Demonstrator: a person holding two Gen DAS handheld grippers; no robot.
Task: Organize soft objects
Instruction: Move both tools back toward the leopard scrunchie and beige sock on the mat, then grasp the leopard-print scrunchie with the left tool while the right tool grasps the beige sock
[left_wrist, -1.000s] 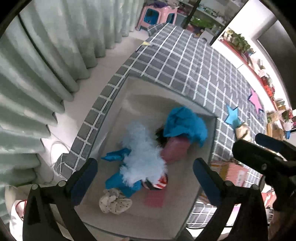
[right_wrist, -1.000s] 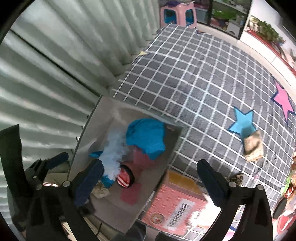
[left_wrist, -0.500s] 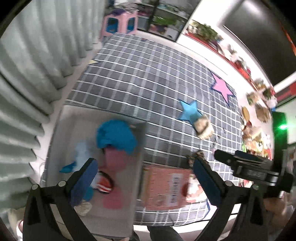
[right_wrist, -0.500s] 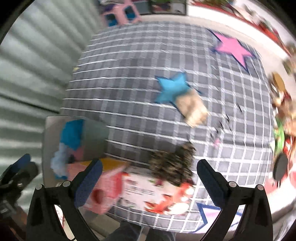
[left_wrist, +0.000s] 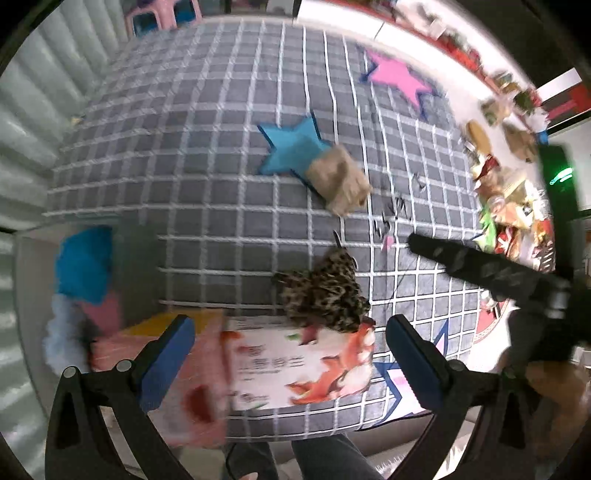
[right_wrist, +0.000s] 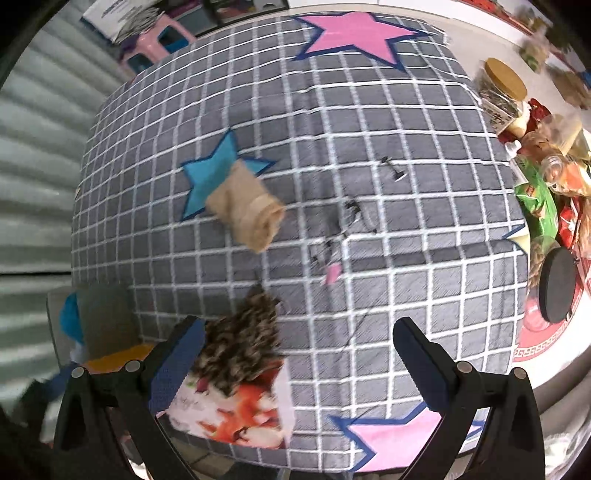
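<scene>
The bed (right_wrist: 369, 166), covered in a grey checked spread with star patches, fills most of both views. At its left edge stands the grey storage bin (left_wrist: 33, 280), which already holds several soft things: a blue plush (left_wrist: 85, 266), a pink piece and something pale and fluffy, all blurred. That part of the tidying looks done.

Two soft items remain out on the spread. The tan rolled cloth (right_wrist: 245, 210) lies across one arm of the blue star patch (right_wrist: 210, 173). The leopard-print fluffy piece (left_wrist: 325, 291) rests against the upper edge of a printed carton (left_wrist: 295, 362) near the front of the bed.

The left claw (left_wrist: 288, 354) and the right claw (right_wrist: 299, 354) both hang over the bed with fingers wide apart and nothing between them. Judging by this, roughly half the work is left, the leopard piece being nearer.
</scene>
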